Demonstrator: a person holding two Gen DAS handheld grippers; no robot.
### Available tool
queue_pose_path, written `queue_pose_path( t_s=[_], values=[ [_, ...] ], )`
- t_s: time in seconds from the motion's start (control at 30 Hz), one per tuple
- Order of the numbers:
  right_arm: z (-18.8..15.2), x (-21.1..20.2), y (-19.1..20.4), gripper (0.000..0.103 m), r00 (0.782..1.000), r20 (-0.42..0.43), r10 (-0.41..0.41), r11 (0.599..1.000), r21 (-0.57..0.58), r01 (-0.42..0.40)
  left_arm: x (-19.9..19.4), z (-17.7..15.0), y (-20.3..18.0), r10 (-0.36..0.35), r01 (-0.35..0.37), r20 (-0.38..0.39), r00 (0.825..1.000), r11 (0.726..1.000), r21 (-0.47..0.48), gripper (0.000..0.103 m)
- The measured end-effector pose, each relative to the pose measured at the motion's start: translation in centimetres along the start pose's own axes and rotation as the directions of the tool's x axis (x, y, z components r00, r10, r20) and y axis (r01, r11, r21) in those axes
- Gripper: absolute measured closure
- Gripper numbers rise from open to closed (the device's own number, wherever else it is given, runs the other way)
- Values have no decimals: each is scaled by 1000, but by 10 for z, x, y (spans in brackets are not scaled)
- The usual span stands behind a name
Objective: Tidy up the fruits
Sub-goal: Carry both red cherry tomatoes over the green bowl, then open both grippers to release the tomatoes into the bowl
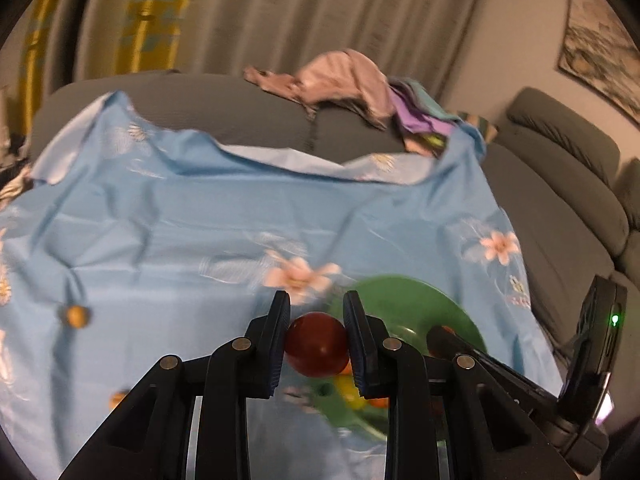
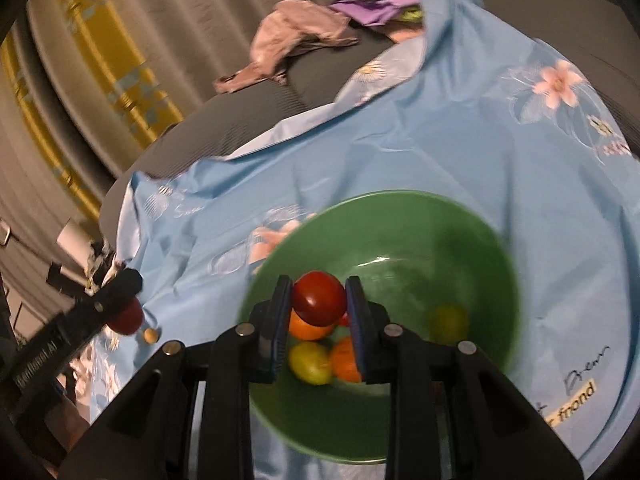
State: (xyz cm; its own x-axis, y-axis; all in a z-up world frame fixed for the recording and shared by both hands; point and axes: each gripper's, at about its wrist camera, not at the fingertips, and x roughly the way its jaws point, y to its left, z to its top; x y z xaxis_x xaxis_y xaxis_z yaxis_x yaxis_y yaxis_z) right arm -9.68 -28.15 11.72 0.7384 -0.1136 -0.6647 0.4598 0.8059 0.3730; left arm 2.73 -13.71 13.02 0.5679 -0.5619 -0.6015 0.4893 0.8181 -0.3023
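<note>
My left gripper [image 1: 316, 336] is shut on a dark red round fruit [image 1: 316, 346], held above the blue flowered cloth [image 1: 200, 220] just left of the green bowl [image 1: 404, 300]. My right gripper [image 2: 319, 304] is shut on a red round fruit [image 2: 319, 298] over the green bowl [image 2: 400, 232]. Inside that bowl lie two orange fruits [image 2: 344, 360], a yellow one [image 2: 310, 362] and a yellow-green one [image 2: 448, 322]. The right wrist view also catches the left gripper [image 2: 128, 304] with its red fruit [image 2: 126, 318] at the lower left.
A small tan fruit [image 1: 75, 315] and another orange-brown one [image 1: 118, 398] lie on the cloth to the left. Crumpled clothes [image 1: 344, 80] sit on the grey sofa [image 1: 560, 184] behind. Curtains [image 1: 240, 12] hang at the back.
</note>
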Motion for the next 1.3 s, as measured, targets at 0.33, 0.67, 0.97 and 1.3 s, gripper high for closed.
queue_pose_path(
  t_s=[0.33, 0.67, 0.97, 1.3],
  values=[
    [6, -6, -42, 74, 997, 9, -82, 990, 112, 80, 34, -14, -44, -62, 66, -86, 994, 997, 39, 76],
    [5, -2, -56, 74, 995, -10, -97, 986, 136, 98, 53, -29, -69, -122, 135, -156, 980, 988, 75, 76],
    [5, -9, -59, 60, 994, 6, -107, 983, 151, 105, 56, -32, -72, -180, 193, -190, 965, 980, 54, 70],
    [7, -9, -35, 53, 995, 21, -94, 992, 82, 92, 9, -13, -31, -87, 92, -100, 991, 995, 40, 68]
  ],
)
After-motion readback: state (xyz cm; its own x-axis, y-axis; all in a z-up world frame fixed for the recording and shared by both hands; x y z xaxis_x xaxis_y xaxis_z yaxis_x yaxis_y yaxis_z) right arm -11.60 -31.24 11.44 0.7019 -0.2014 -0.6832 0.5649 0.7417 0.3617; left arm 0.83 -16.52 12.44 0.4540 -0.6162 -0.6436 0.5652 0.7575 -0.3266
